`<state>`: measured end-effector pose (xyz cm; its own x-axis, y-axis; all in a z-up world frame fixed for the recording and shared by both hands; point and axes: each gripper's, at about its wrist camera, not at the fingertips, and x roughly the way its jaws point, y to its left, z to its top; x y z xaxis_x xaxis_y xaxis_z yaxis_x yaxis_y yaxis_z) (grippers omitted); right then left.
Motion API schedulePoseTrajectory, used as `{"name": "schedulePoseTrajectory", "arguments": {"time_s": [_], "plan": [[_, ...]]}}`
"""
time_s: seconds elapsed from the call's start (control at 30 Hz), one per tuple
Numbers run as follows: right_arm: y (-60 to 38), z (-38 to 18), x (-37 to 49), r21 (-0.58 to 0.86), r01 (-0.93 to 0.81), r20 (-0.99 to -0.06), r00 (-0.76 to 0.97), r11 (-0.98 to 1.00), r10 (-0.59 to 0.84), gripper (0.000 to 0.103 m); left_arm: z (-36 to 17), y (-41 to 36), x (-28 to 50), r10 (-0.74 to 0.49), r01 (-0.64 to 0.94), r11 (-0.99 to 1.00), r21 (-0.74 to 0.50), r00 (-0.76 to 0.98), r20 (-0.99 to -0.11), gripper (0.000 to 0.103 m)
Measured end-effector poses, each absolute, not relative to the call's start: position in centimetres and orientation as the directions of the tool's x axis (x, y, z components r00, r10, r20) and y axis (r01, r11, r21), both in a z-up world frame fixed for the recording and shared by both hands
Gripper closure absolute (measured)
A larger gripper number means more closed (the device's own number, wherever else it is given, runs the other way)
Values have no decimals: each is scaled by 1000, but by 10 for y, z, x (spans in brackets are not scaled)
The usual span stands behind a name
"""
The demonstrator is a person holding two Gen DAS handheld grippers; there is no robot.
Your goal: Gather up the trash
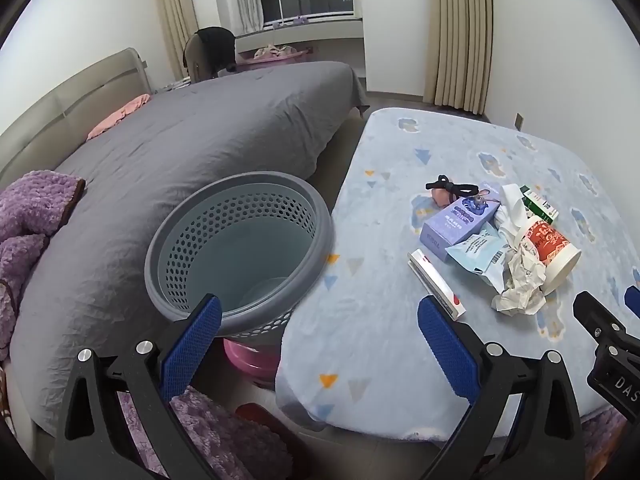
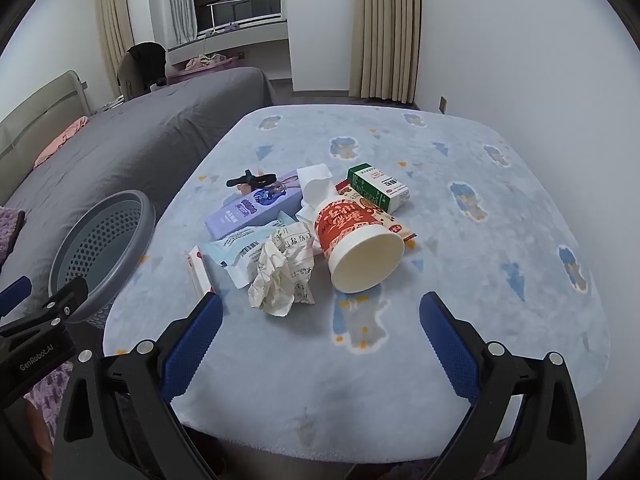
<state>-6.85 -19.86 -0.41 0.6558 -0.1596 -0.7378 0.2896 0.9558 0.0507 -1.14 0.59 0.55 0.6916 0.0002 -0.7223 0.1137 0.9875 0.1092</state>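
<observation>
A heap of trash lies on the light-blue clothed table [image 2: 460, 280]: a red-and-white paper cup [image 2: 360, 240] on its side, crumpled paper [image 2: 280, 276], a purple box [image 2: 252, 208], a green-and-white carton [image 2: 378, 186], a pale-blue packet [image 2: 240, 248], white tissue [image 2: 316, 188] and a slim red-and-white box [image 1: 436, 282]. A grey perforated basket [image 1: 192, 240] stands left of the table, empty. My left gripper [image 1: 318, 308] hangs open between basket and table. My right gripper [image 2: 320, 304] is open just short of the cup and paper, holding nothing.
A grey-covered bed [image 1: 160, 152] fills the left side, with a purple fuzzy blanket [image 1: 28, 216] on its near end. Something pink and round [image 1: 248, 356] sits under the basket. A black hair tie [image 2: 250, 180] lies behind the purple box. White wall borders the table's right.
</observation>
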Motion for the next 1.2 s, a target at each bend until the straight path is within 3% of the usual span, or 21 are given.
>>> {"name": "schedulePoseTrajectory", "arguments": {"time_s": [1.2], "plan": [[-196,-2,-70,48,288,-733,661,956,-162,9,6,2,-15,-6,120,987,108,694,-720,6]]}}
